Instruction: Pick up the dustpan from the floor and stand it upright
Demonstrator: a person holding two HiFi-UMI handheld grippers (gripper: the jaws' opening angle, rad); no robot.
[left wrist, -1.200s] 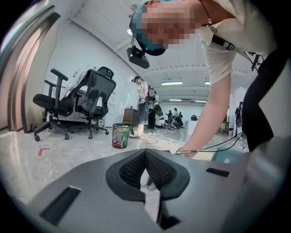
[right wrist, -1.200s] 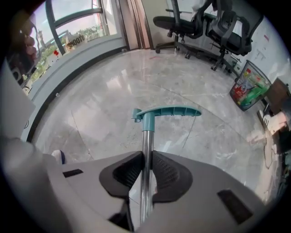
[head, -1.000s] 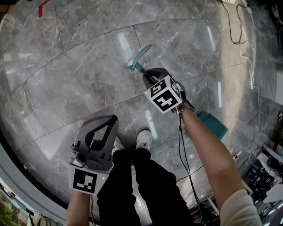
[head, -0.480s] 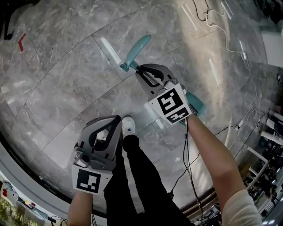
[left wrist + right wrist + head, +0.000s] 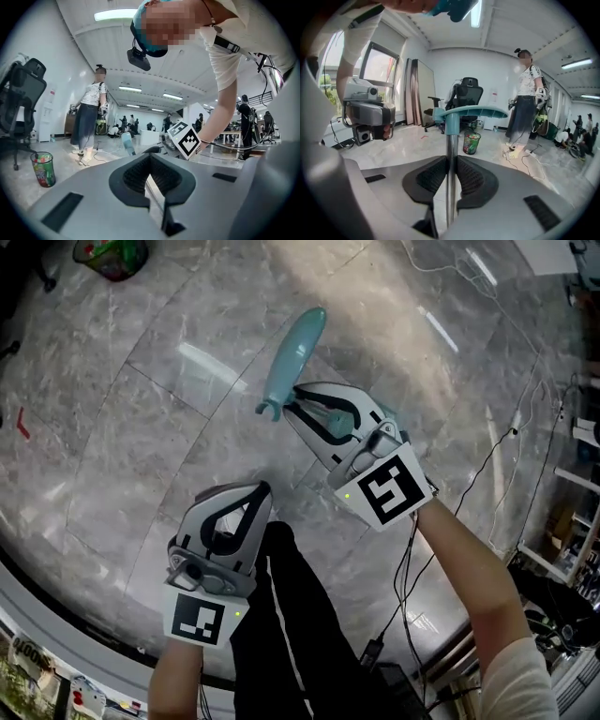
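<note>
My right gripper [image 5: 292, 403] is shut on the dustpan's thin metal pole [image 5: 451, 154], just below its teal handle [image 5: 294, 354]. The handle is lifted off the grey marble floor and, in the head view, points away from me. In the right gripper view the pole runs straight up between the pads to the teal handle [image 5: 469, 111]. The pan itself is hidden in every view. My left gripper [image 5: 260, 489] hangs lower left of the right one, over my black trousers, with its jaws together and nothing in them. From the left gripper view I see the teal handle [image 5: 126, 143] and the right gripper's marker cube [image 5: 188, 139].
A green wastebasket [image 5: 111, 254] stands on the floor at the far left. A black office chair [image 5: 466, 101] is behind it. A person [image 5: 526, 101] stands to the right. Cables [image 5: 489, 460] trail over the floor at the right, and a red tape mark [image 5: 21, 423] is at the left.
Both grippers have risen. The right one has carried the dustpan's handle upward, and the teal pan seen behind my right arm has gone out of view.
</note>
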